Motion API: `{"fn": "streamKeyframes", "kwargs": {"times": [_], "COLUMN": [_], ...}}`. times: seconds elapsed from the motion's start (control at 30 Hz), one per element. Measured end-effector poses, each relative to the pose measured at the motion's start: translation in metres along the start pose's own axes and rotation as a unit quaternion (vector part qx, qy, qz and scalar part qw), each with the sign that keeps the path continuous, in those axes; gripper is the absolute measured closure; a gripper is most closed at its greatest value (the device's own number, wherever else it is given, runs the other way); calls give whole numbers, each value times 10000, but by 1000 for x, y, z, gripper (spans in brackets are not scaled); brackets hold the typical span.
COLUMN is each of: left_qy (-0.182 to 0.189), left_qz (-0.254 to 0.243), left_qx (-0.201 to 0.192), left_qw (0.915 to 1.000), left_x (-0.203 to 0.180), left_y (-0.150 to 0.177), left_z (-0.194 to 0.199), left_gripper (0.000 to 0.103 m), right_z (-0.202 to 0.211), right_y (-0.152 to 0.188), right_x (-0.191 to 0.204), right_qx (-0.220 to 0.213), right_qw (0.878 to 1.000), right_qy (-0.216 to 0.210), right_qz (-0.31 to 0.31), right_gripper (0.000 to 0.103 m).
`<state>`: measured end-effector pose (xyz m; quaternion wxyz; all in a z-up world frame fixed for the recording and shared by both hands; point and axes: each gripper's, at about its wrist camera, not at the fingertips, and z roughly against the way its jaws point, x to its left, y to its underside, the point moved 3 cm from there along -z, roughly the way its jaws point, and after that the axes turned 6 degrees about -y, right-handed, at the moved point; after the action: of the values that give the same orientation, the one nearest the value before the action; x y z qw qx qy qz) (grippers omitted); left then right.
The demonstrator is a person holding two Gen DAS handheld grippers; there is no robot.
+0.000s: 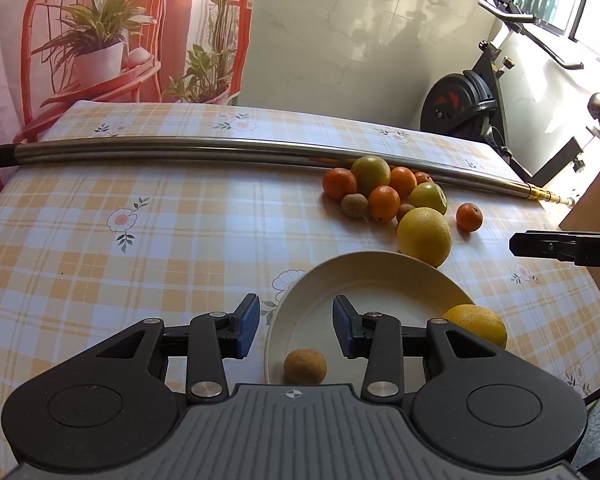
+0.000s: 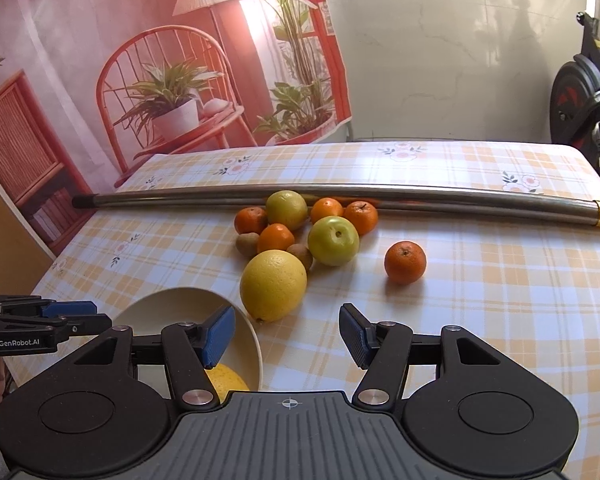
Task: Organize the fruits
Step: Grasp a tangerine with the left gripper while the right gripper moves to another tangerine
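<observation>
Left wrist view: the left claw (image 1: 296,326) stands partly open with nothing between its blue pads, hovering over the cream bowl (image 1: 380,268) at lower centre. A kiwi (image 1: 305,366) lies in the bowl's near part and a yellow citrus (image 1: 476,322) sits at its right side; judged from this, sorting into the bowl has begun and most fruit remains outside it. The fruit pile (image 1: 384,196) lies at right of centre against a metal pole (image 1: 220,152), which seems to act as a stop against rolling. A large lemon (image 1: 424,236) rests just beside the bowl's far rim, and a lone mandarin (image 1: 469,217) sits apart to its right.

Right wrist view: the right claw (image 2: 287,336) is likewise open and empty, aimed at the checked bench (image 2: 480,280) near the lemon, probably the next pick. The bowl is half covered by the claw's left finger, so the kiwi is unseen here and the citrus shows only in part. Whether the citrus lies fully inside the bowl cannot be told. The other claw enters each view only at the frame edge
</observation>
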<state>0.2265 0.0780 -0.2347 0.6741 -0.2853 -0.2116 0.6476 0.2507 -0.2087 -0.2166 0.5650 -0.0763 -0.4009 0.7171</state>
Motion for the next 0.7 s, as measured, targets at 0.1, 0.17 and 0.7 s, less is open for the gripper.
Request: {"fn": "streamKeyframes", "kwargs": {"times": [0.1,0.17,0.7], "left_qy": [-26,-48,-877], "left_qz": [117,178,234], "left_qx": [-64,-110,-351], "left_qw": [9999,9998,9953], "left_x": [7,11,77], "left_y": [-9,-17,-55], "left_z": [1,1,22], "left_gripper": [61,61,61], "right_z": [3,5,6], "right_y": [-3,-5,4], "right_x": [-9,-15,-56], "right_qx": [-106,-164,-394], "right_qw": [9996,9991,9921], "right_qy": [190,320,794], "right_qz": [-165,-245,-892], "right_gripper": [48,48,48]}}
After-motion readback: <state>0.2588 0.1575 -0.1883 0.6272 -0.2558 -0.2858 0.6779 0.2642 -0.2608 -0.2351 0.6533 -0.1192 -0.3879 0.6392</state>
